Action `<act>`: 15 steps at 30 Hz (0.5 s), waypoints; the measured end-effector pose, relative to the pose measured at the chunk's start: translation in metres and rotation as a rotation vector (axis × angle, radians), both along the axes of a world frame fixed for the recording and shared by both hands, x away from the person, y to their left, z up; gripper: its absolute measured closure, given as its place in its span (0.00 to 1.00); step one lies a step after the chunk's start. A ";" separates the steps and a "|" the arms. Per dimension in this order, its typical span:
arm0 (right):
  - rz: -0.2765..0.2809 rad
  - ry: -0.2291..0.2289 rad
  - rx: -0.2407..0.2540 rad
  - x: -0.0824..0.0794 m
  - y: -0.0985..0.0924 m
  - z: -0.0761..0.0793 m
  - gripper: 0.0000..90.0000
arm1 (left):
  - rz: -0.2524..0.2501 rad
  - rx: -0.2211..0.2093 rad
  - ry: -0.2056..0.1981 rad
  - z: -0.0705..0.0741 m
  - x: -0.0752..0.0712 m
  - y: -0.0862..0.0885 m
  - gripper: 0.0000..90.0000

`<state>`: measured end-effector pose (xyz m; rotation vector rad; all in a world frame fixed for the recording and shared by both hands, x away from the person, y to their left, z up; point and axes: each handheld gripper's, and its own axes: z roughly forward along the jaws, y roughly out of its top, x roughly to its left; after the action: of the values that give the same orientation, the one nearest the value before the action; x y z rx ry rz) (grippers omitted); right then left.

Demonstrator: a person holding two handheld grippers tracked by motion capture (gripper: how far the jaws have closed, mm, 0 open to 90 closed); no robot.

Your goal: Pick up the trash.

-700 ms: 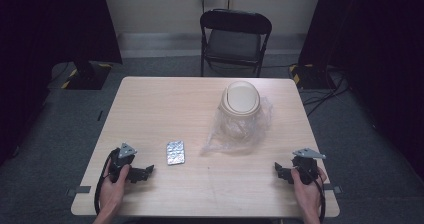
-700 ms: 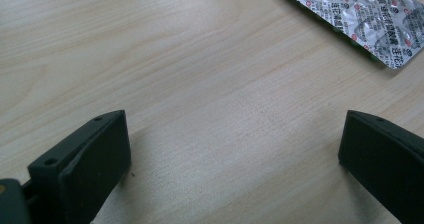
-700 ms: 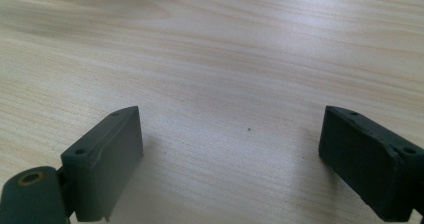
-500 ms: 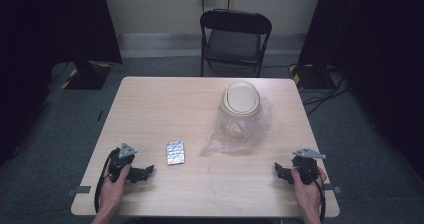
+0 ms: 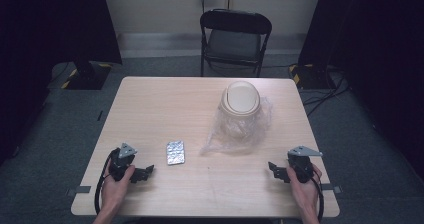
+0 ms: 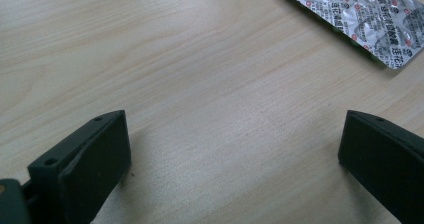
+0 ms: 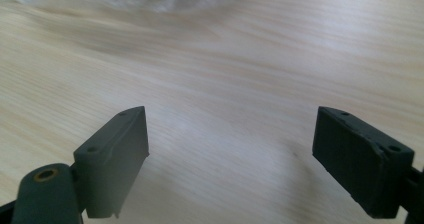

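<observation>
The left claw [image 5: 144, 172] rests low on the near left part of the wooden bench [image 5: 165, 109], held in the person's left hand [image 5: 116, 186]. Its 2 black jaws stand wide apart with bare wood between them, gripping nothing. In the left gripper view, the same claw [image 6: 235, 149] looks across the bench toward a silver blister pack [image 6: 350, 14] of pills, which lies flat ahead and off to one side, apart from both jaws.

From the high view, the blister pack [image 5: 175, 152] lies near the left claw, a little farther from the person and toward the bench's middle.

The right claw [image 5: 273, 169] sits at the near right of the bench in the right hand [image 5: 306, 184], well apart from the pack. In the right gripper view, this claw [image 7: 230, 149] is open too, with bare wood between its 2 jaws.

Beyond the middle, a cream lidded container [image 5: 241, 101] stands inside a crumpled clear plastic bag [image 5: 225, 141]. A black folding chair [image 5: 235, 39] stands behind the bench.
</observation>
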<state>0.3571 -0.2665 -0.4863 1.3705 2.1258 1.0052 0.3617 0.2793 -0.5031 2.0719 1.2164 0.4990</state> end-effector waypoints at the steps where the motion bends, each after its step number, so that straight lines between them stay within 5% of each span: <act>1: 0.000 0.000 0.000 0.000 0.000 0.000 0.17 | 0.001 0.002 0.000 0.000 0.000 0.000 0.00; 10: 0.097 -0.053 0.089 0.008 0.028 0.023 0.20 | 0.001 0.002 0.000 0.000 0.000 0.000 0.00; 15: 0.151 -0.071 0.099 0.016 0.044 0.038 0.21 | 0.001 0.000 -0.001 0.000 0.000 0.000 0.00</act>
<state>0.3731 -0.2227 -0.4486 1.2135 2.1786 1.2140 0.3617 0.2793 -0.5030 2.0713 1.2170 0.5004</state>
